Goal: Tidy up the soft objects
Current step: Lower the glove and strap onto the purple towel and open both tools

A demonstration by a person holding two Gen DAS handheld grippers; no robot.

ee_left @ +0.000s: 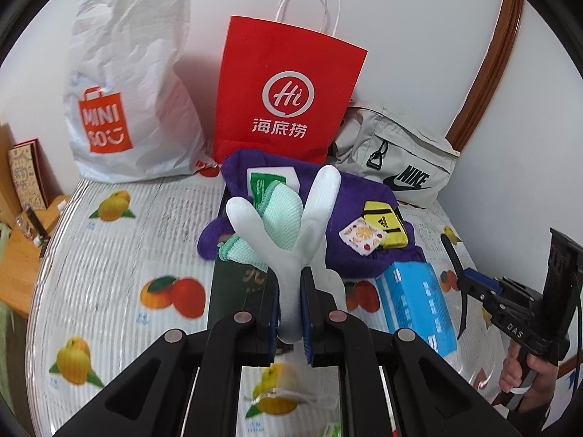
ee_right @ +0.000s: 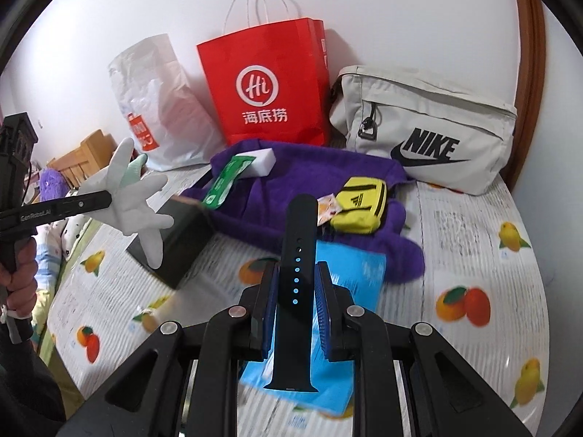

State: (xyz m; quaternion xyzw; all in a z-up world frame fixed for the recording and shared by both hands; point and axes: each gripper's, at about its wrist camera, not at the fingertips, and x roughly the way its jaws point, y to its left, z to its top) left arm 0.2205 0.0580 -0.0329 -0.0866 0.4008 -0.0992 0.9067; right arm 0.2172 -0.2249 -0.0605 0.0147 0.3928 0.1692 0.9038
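Left wrist view shows the left hand-held gripper (ee_left: 289,309) closed on the cuff of a white glove (ee_left: 291,240), whose fingers splay upward toward 12 o'clock, with a mint-green mesh cloth (ee_left: 280,215) just behind it. Beyond, on the counter (ee_left: 109,255) with its fruit-print cover, a purple towel (ee_left: 349,196) carries a white sponge block (ee_left: 271,178), a small yellow pouch (ee_left: 386,225) and a fruit-patterned sachet (ee_left: 362,236). A blue tissue pack (ee_left: 415,298) lies at 3 o'clock of the glove. Against the wall stand a white Miniso bag (ee_left: 127,109), a red paper bag (ee_left: 288,91) and a grey Nike bag (ee_left: 397,167). Right wrist view has the right hand-held gripper (ee_right: 297,287) clamped on a black watch strap (ee_right: 295,255), standing nearly upright over the tissue pack.
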